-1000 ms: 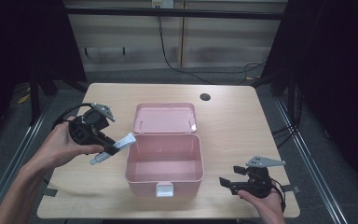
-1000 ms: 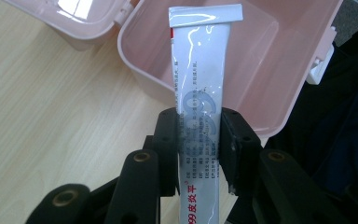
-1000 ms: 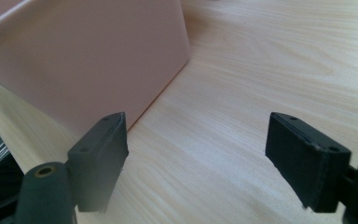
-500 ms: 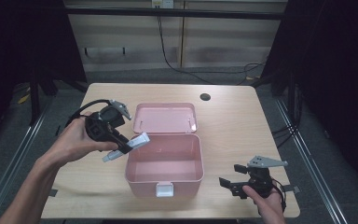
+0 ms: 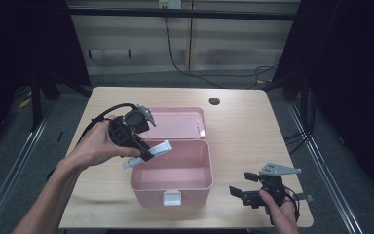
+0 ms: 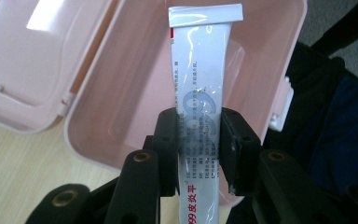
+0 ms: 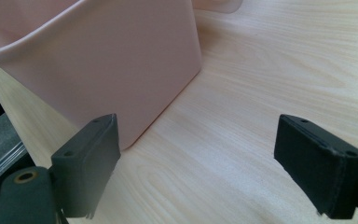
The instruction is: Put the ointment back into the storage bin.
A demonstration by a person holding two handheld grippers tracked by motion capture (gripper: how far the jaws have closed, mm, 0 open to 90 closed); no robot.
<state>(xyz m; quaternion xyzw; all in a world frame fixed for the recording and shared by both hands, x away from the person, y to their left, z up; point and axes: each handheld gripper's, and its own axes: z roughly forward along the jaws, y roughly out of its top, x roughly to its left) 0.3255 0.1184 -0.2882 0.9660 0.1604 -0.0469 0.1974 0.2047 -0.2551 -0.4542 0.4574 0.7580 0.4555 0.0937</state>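
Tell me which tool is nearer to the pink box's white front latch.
Right. The right tool rests on the table just right of the latch, jaws open. The left tool holds a white tube over the pink box's far left rim.

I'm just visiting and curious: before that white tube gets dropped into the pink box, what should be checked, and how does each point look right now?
1. Grip on the white squeeze tube with blue print: the left gripper clamps it at mid-length. Ok.
2. Lid of the pink plastic storage box: swung fully back. Ok.
3. Box interior: nothing lies inside. Ok.
4. Tube over the opening: its crimped end reaches over the box's left rim, its lower end is outside. Not ok yet.
5. Right gripper: open, holding nothing, on the light wooden table beside the box. Ok.
6. Tube's cap end: hidden. Cannot tell.
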